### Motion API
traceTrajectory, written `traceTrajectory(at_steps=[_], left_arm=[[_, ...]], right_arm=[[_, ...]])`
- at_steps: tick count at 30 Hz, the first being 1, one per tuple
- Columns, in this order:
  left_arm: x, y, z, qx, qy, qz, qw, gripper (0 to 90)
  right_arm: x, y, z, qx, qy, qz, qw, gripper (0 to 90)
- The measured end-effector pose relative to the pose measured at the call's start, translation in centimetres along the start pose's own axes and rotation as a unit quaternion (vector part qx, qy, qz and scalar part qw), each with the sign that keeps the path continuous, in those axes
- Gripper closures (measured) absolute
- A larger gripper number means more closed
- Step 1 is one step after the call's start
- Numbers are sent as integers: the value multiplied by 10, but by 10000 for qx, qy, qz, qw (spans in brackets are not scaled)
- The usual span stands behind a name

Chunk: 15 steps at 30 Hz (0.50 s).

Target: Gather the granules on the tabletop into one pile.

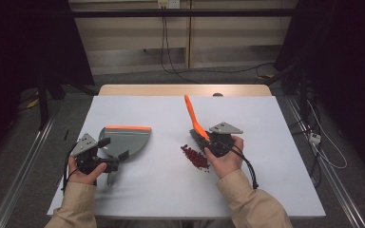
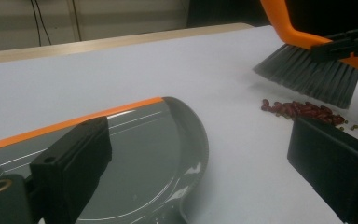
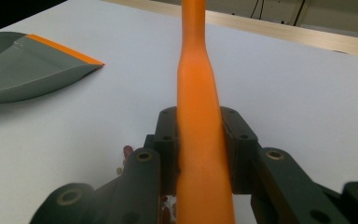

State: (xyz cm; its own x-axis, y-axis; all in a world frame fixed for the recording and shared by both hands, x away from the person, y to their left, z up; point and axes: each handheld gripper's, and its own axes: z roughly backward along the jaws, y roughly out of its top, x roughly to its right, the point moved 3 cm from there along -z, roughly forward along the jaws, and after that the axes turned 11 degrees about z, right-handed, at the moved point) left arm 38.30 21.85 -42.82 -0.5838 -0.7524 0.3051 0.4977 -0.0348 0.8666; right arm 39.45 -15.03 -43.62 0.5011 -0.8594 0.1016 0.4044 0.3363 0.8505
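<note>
A grey dustpan (image 1: pixel 126 137) with an orange front lip lies flat on the white table (image 1: pixel 161 190), left of centre. My left gripper (image 1: pixel 111 151) sits at its near rim, open, one jaw over the pan (image 2: pixel 158 154) and the other off to its side. My right gripper (image 1: pixel 202 136) is shut on the orange handle of a hand brush (image 1: pixel 191 114), which runs up between the pads (image 3: pixel 200 130). The grey bristles (image 2: pixel 310 77) hang just behind a small pile of red beans (image 1: pixel 195 156), also seen on the table beside the pan (image 2: pixel 303 109).
The white table top ends at a wooden strip (image 1: pixel 185 90) along its far edge. Cables (image 1: pixel 247 168) trail from the right gripper over the near right of the table. Dark stands and floor cables surround the table.
</note>
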Motion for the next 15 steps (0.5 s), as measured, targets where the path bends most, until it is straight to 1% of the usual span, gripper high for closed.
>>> traceTrajectory(at_steps=[2,3,6,7,9,10,12,14,15], left_arm=[[0,0,0,4,-7,1,10000,60],[1,0,0,7,-5,0,10000,60],[2,0,0,4,-2,-2,10000,60],[2,0,0,1,-3,-1,10000,60],[2,0,0,-4,-2,-14,10000,60],[2,0,0,-4,-7,-12,10000,60],[2,0,0,-5,-7,-14,10000,60],[1,0,-1,-5,-5,-9,10000,60],[1,0,-1,-13,-8,-9,10000,60]], right_arm=[[1,0,6,28,5,-10,10000,715],[2,-1,8,37,-13,30,10000,715],[5,-7,14,-33,-37,39,10000,714],[6,-10,14,-65,-59,67,9999,714],[7,-16,13,-138,-70,19,9999,715],[8,-19,12,-117,-61,-2,9999,715],[7,-19,11,-93,-55,-6,9999,715],[4,-18,9,-84,25,-34,10000,715],[1,-17,7,-76,42,14,10000,715]])
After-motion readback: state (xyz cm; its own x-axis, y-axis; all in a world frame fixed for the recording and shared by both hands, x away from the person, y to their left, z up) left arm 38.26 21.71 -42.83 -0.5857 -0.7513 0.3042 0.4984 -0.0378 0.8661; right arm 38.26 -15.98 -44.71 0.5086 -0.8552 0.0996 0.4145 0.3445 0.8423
